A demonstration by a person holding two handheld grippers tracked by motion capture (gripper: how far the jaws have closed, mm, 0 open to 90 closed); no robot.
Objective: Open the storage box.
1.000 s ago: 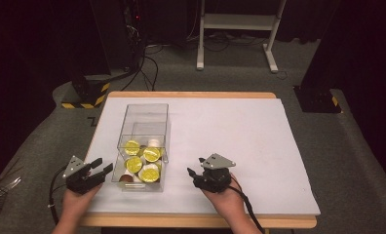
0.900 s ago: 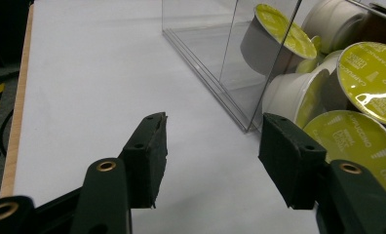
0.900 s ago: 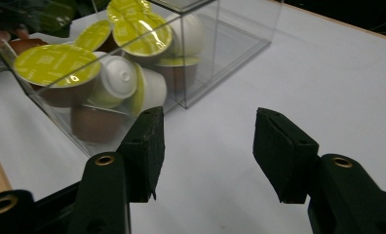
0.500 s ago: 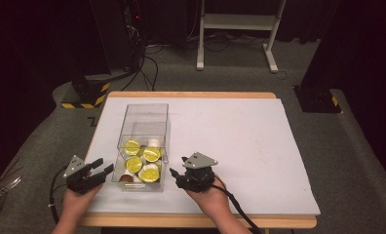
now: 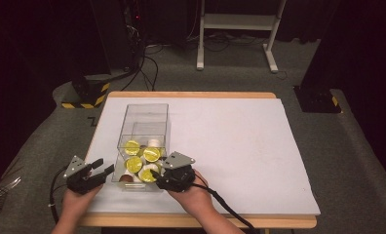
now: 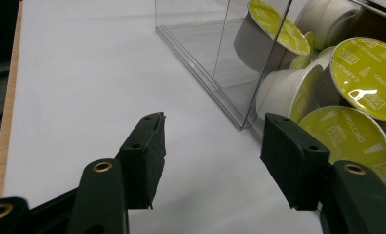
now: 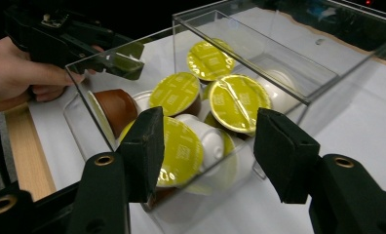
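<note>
A clear plastic box (image 5: 144, 117) stands on the left half of the white table top (image 5: 240, 146). It holds several white capsules with yellow lids (image 5: 132, 147) and a brown one (image 7: 115, 107). My left gripper (image 5: 105, 165) rests just left of the box's near left corner, open, with bare table between its jaws (image 6: 210, 156). My right gripper (image 5: 157, 176) is at the box's near right corner, open, pointing at the wall (image 7: 220, 92) and the capsules (image 7: 235, 102) behind it. I cannot tell whether its pads (image 7: 144, 146) touch the box. Beyond the box, the left gripper (image 7: 118, 61) sits in a hand.
The table's right half (image 5: 259, 161) is bare white surface with a wooden rim (image 5: 191, 222) at the front. On the grey floor behind are cables (image 5: 147, 63), a black-and-yellow base (image 5: 86, 92) and a white stand (image 5: 235, 24).
My right gripper has moved left across the table to the box's near right corner. The left gripper and the box have stayed where they were.
</note>
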